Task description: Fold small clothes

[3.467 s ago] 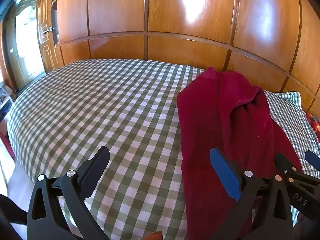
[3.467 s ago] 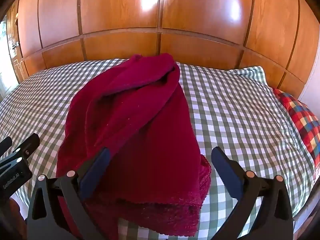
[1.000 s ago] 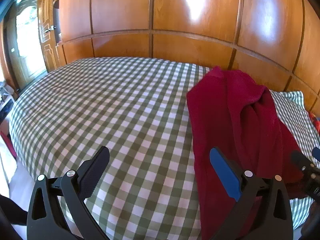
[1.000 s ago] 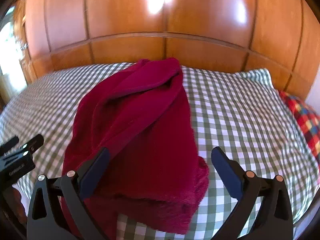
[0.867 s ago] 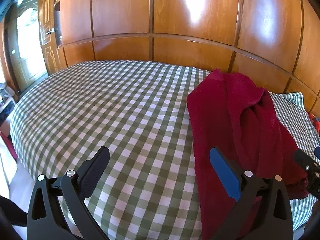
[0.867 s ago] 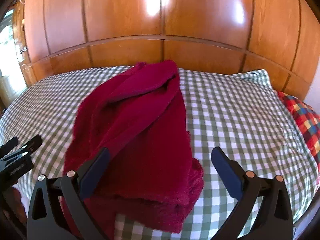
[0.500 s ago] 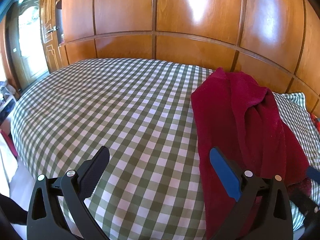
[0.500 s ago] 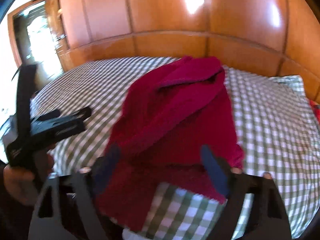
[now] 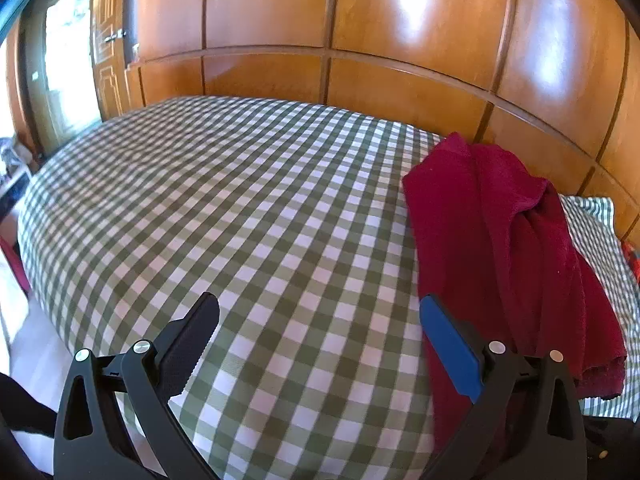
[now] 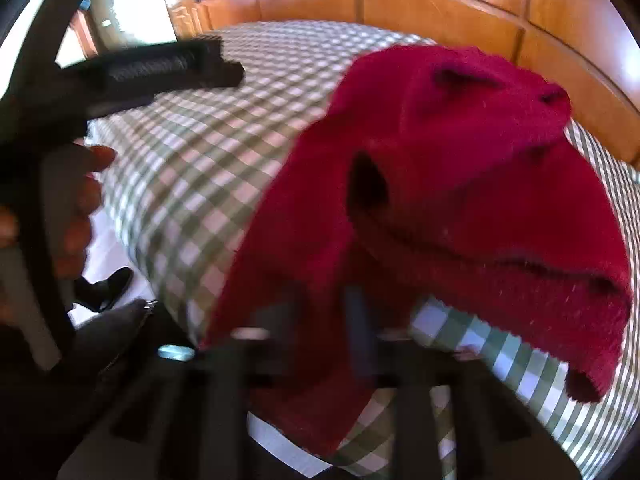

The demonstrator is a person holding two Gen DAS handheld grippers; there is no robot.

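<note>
A dark red fleece garment [image 9: 512,240] lies crumpled lengthwise on the right side of a green-and-white checked bed [image 9: 240,208]. Its near edge hangs over the front of the bed [image 10: 192,168]. My left gripper [image 9: 318,308] hovers open over the bare check. Its blue-padded finger sits just beside the garment's left edge, with nothing between the jaws. In the blurred right wrist view, my right gripper [image 10: 356,320] is low at the garment's [image 10: 460,152] near edge. Its jaws are drawn together on the red cloth. The left gripper [image 10: 160,68] and a person's hand [image 10: 80,208] show at the upper left.
A glossy wooden panelled wall [image 9: 400,40] runs behind the bed. A door [image 9: 68,60] stands at the far left. A checked pillow [image 9: 596,220] lies behind the garment at the right. Pale floor [image 10: 104,256] and a dark shoe [image 10: 108,288] show below the bed's front edge.
My right gripper has gone from wide open to shut, dropping and rolling down onto the garment's near edge. The left gripper stayed open and drifted slightly.
</note>
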